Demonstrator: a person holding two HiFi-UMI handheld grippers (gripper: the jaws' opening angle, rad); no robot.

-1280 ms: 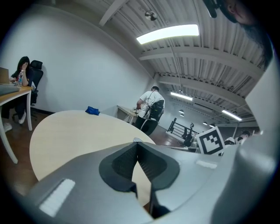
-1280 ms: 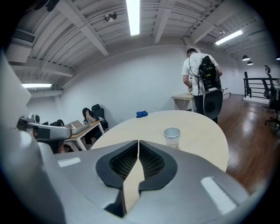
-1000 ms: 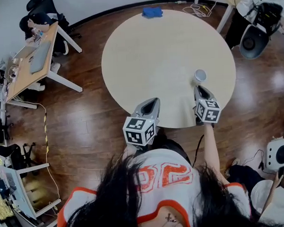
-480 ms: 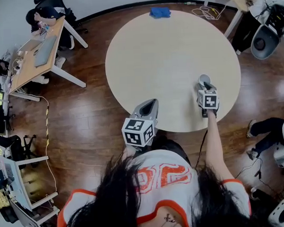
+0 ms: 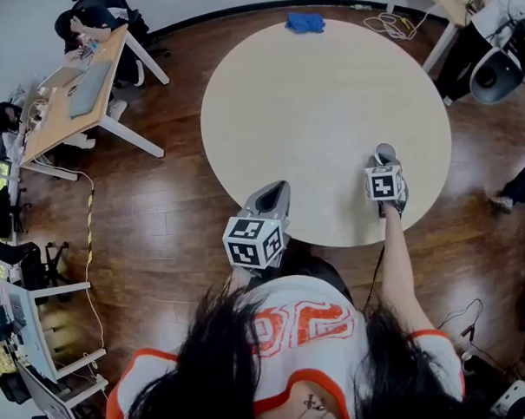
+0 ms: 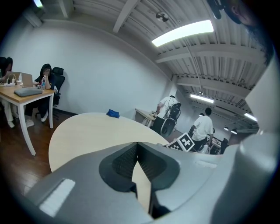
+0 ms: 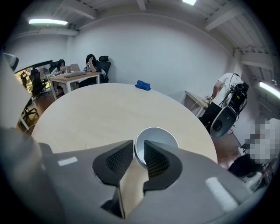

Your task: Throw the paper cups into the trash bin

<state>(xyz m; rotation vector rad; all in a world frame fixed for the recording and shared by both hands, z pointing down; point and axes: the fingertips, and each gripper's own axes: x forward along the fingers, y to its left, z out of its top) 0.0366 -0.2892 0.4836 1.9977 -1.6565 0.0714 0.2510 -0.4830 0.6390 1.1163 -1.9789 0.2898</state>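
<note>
Right gripper [image 7: 139, 148]: we see its jaws closing astride the near wall of the paper cup [image 7: 157, 136], the pads not yet pressing on it. The cup stands upright near the round table's [image 5: 310, 98] right edge. Left gripper [image 6: 137, 145]: jaws together, empty, above the table's near edge.

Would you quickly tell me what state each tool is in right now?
Left tool: shut, empty.
Right tool: closing, with the paper cup wall between its jaws, not yet gripped.
</note>
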